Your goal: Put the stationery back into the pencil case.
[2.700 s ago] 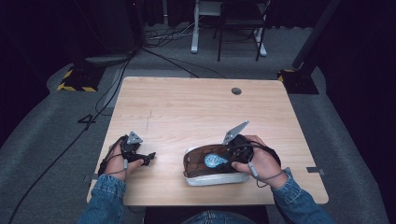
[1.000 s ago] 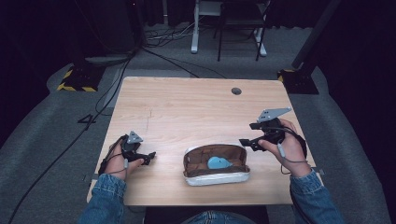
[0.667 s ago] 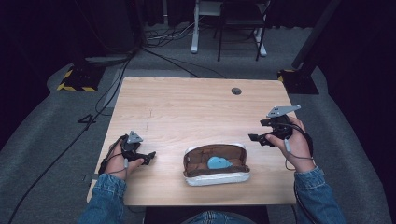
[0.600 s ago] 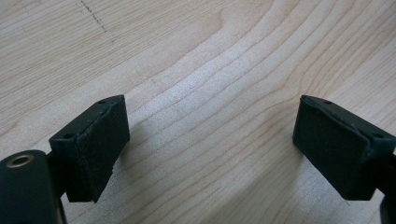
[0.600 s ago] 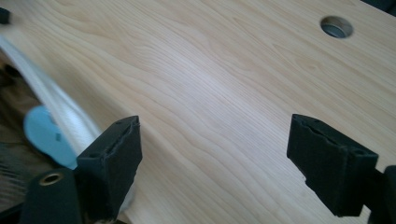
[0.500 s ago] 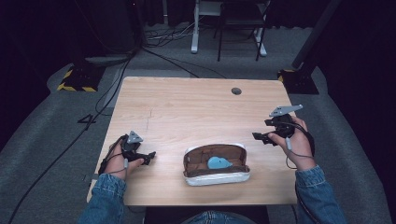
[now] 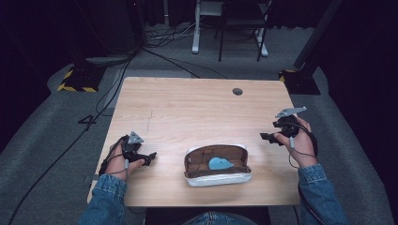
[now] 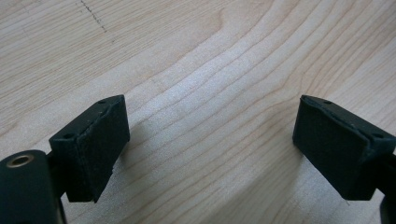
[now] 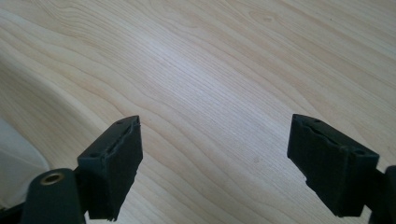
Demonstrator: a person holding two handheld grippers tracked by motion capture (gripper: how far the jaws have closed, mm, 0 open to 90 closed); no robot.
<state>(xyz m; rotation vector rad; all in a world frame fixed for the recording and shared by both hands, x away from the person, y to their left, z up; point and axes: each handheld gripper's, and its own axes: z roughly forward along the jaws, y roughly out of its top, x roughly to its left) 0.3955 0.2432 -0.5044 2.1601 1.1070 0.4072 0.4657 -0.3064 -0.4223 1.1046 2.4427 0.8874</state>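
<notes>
Both tools released, empty. Open case (image 7: 217, 165) lies long axis across the tabletop (image 7: 197, 112), between left tool (image 7: 149, 158) and right tool (image 7: 265, 137); roughly equidistant, right slightly farther back.

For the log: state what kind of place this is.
Probably a recording studio or lab set up for data capture: dark curtained surroundings, a lone wooden table on grey carpet, cables across the floor, and hazard-striped stand bases.
</notes>
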